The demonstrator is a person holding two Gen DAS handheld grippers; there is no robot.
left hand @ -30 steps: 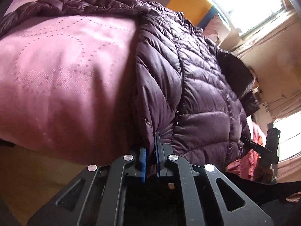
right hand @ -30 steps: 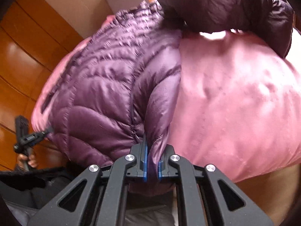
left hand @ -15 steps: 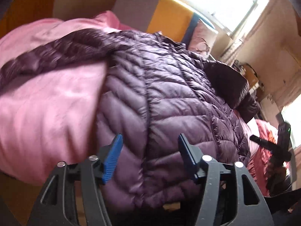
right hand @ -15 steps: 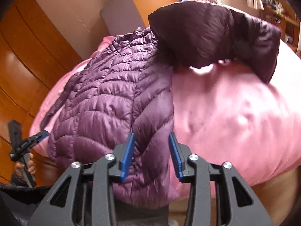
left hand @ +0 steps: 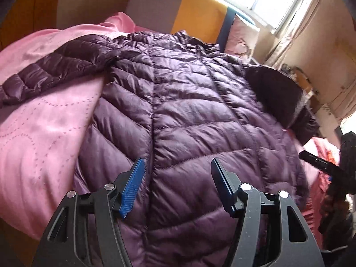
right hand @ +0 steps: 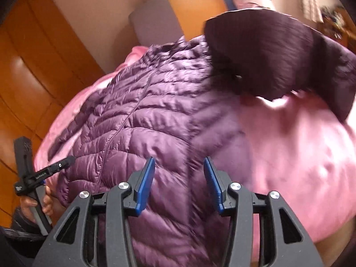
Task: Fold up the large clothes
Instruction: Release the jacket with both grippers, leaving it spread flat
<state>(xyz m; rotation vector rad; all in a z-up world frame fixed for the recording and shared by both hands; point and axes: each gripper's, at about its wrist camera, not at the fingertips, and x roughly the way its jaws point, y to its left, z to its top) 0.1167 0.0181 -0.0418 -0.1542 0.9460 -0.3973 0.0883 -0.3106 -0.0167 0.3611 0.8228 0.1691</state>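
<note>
The only writing in sight was small white lettering on the black handle of the left tongs in the right wrist view, too small to read. The purple jacket (left hand: pixel 189 115) lay spread flat, zipped front up, on the bed's pink blanket (left hand: pixel 44 133), its hem at the near edge of the bed. One sleeve (left hand: pixel 55 71) stretched out flat over the blanket to one side of the jacket; the other sleeve (right hand: pixel 278 60) stood bent up on the opposite side. The left tongs (left hand: pixel 176 184) were spread wide above the jacket's hem beside the zipper, pinching nothing. The right tongs (right hand: pixel 179 178) were likewise spread, over the hem near the jacket's side edge, holding nothing. Beyond the jacket's collar stood a grey and orange headboard (left hand: pixel 191 13) with a pink pillow (left hand: pixel 242 35) against it. Brown wooden panels (right hand: pixel 33 66) lined the wall beside the bed.
</note>
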